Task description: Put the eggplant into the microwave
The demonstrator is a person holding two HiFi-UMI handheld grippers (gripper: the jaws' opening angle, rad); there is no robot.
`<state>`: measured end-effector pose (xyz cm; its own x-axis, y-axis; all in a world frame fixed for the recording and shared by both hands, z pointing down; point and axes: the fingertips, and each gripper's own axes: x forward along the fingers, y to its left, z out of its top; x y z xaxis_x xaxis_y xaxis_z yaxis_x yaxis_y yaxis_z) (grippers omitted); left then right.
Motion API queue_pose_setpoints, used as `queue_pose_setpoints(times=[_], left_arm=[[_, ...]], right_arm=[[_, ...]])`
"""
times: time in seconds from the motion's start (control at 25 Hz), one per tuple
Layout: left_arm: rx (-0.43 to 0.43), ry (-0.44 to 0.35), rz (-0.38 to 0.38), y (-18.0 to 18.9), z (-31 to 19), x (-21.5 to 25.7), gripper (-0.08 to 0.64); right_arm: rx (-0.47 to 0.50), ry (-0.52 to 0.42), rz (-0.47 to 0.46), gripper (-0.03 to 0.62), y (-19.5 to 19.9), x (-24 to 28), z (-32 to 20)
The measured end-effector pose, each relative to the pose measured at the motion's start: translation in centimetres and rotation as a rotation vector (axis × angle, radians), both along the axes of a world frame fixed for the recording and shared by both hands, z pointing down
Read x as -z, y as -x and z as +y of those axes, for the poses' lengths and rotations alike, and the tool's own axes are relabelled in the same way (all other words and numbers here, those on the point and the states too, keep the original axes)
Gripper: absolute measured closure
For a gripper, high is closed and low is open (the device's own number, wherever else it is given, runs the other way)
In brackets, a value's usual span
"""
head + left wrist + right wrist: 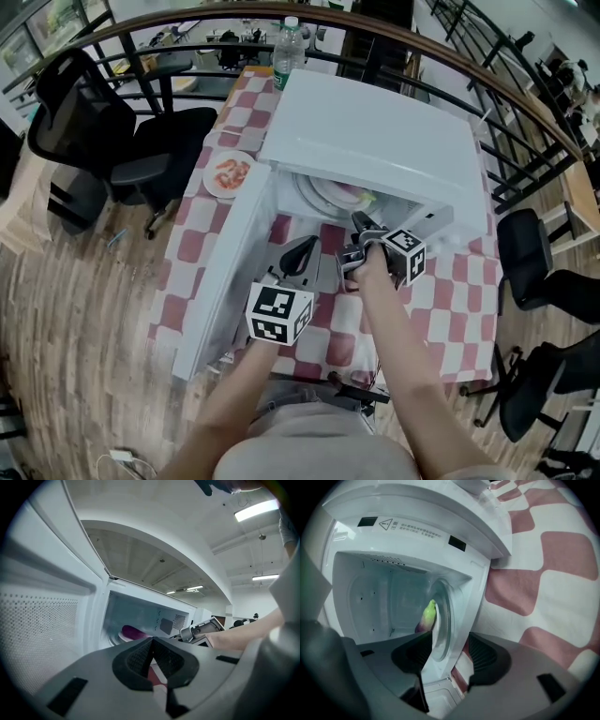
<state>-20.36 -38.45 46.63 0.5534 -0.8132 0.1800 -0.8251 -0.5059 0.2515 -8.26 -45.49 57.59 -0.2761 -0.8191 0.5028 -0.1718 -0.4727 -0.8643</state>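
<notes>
Your purple eggplant with a green stem (426,617) lies on the round white plate (442,620) inside the white microwave (375,141), whose door (230,272) stands open. Your right claw (447,654) is spread and empty just outside the opening. Your left claw (152,648) is pressed together on nothing, beside the door, above the red-and-white checked table (469,281).
</notes>
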Motion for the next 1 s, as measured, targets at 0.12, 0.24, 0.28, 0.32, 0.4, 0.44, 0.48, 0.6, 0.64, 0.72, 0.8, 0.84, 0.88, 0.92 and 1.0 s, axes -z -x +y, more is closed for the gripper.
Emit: queue_pose_setpoints(times=[0.12, 0.24, 0.28, 0.32, 0.4, 0.44, 0.48, 0.6, 0.64, 0.72, 0.8, 0.84, 0.88, 0.92, 1.0], left_arm=[[-0.004, 0.007, 0.0, -0.2, 0.0, 0.0, 0.561], [-0.005, 0.013, 0.005, -0.5, 0.2, 0.0, 0.561], [-0.005, 0.013, 0.004, -0.6, 0.3, 0.0, 0.561], [-0.005, 0.013, 0.002, -0.7, 0.3, 0.1, 0.561], [0.0, 0.014, -0.002, -0.8, 0.5, 0.1, 0.561], [0.004, 0.014, -0.005, -0.8, 0.5, 0.1, 0.561], [0.008, 0.012, -0.012, -0.7, 0.6, 0.2, 0.561], [0.017, -0.002, -0.035, -0.8, 0.7, 0.8, 0.561], [0.018, -0.006, -0.038, -0.9, 0.7, 1.1, 0.561], [0.019, -0.009, -0.042, -1.1, 0.8, 1.5, 0.561], [0.024, -0.007, -0.044, -1.2, 1.0, 1.8, 0.561], [0.028, -0.006, -0.044, -1.2, 1.0, 1.9, 0.561], [0.031, -0.005, -0.044, -1.3, 1.1, 2.0, 0.561], [0.034, -0.005, -0.044, -1.5, 1.1, 2.2, 0.561], [0.039, -0.006, -0.043, -1.8, 1.3, 2.5, 0.561]], right_arm=[[0.021, -0.026, -0.016, 0.345, 0.6, 0.9, 0.6], [0.046, -0.051, -0.019, 0.345, 0.7, 1.6, 1.4], [0.055, -0.06, -0.023, 0.345, 0.8, 1.8, 1.6], [0.064, -0.071, -0.027, 0.345, 0.8, 2.1, 1.8], [0.082, -0.1, -0.037, 0.345, 1.0, 2.8, 2.3], [0.091, -0.117, -0.044, 0.347, 1.2, 3.2, 2.6], [0.1, -0.132, -0.047, 0.347, 1.3, 3.5, 3.0], [0.129, -0.173, -0.024, 0.359, 1.4, 4.6, 4.0], [0.138, -0.188, -0.02, 0.362, 1.4, 5.0, 4.2], [0.151, -0.217, -0.017, 0.374, 1.4, 6.0, 4.7], [0.165, -0.248, -0.002, 0.405, 1.4, 6.9, 5.3], [0.174, -0.262, 0.009, 0.441, 1.3, 7.3, 5.6], [0.183, -0.275, 0.021, 0.473, 1.2, 7.7, 6.0], [0.192, -0.284, 0.032, 0.505, 1.1, 8.0, 6.4], [0.21, -0.3, 0.048, 0.545, 0.8, 8.6, 7.2]])
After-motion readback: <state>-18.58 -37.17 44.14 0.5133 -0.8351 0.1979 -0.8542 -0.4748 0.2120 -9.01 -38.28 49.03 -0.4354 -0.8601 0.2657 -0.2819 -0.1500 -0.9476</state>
